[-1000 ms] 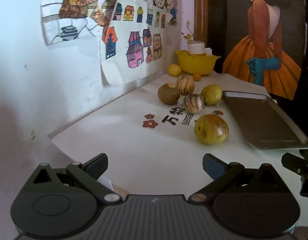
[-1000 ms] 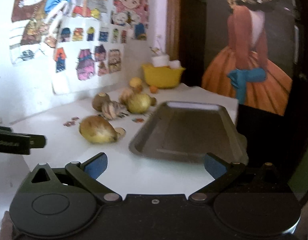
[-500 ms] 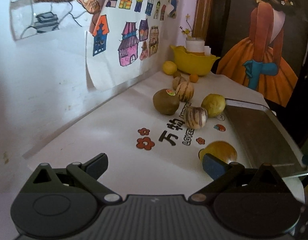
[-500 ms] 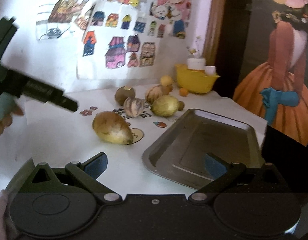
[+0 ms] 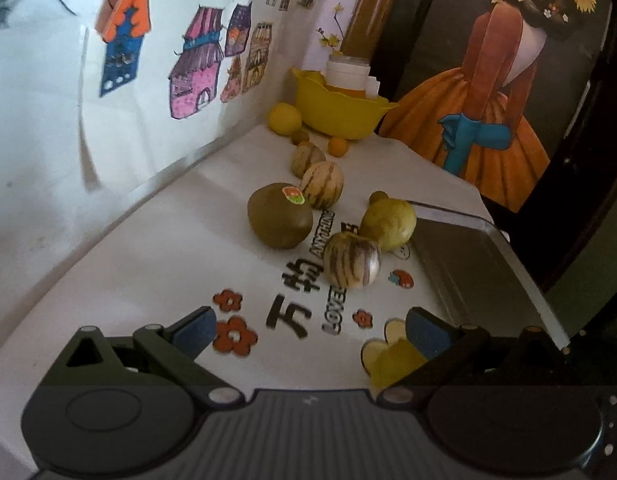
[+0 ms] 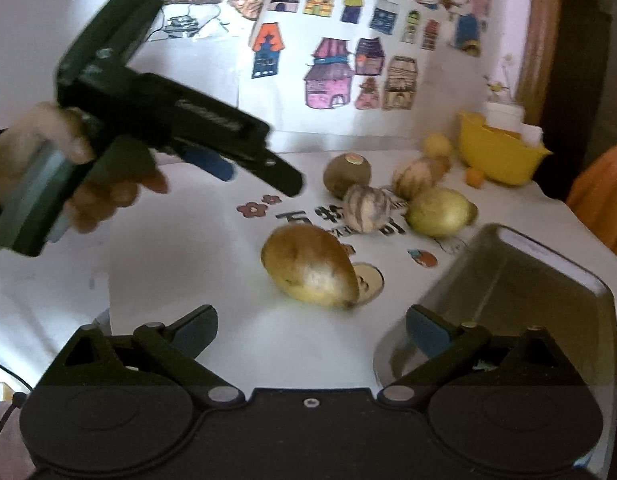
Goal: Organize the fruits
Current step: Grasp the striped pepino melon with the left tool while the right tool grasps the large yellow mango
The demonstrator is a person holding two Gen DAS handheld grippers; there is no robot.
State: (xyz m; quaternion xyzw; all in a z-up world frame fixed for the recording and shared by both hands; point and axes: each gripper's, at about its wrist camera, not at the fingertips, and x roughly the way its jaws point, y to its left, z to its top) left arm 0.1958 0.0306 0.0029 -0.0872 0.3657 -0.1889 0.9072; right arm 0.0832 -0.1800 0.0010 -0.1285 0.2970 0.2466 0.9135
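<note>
big yellow-brown oval fruit (image 6: 310, 270) lies dead ahead of right tongs (image 6: 310, 330), long axis crosswise; both tongs spread, empty, right just closing a bit; left tongs (image 5: 308, 330) farther

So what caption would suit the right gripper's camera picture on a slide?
Open right gripper faces a yellow-brown fruit beside a metal tray, left gripper alongside.

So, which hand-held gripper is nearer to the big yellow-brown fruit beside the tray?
Right. The right hand-held gripper sits just before the fruit, jaws open. The left hand-held gripper hovers farther off, up and left.
</note>
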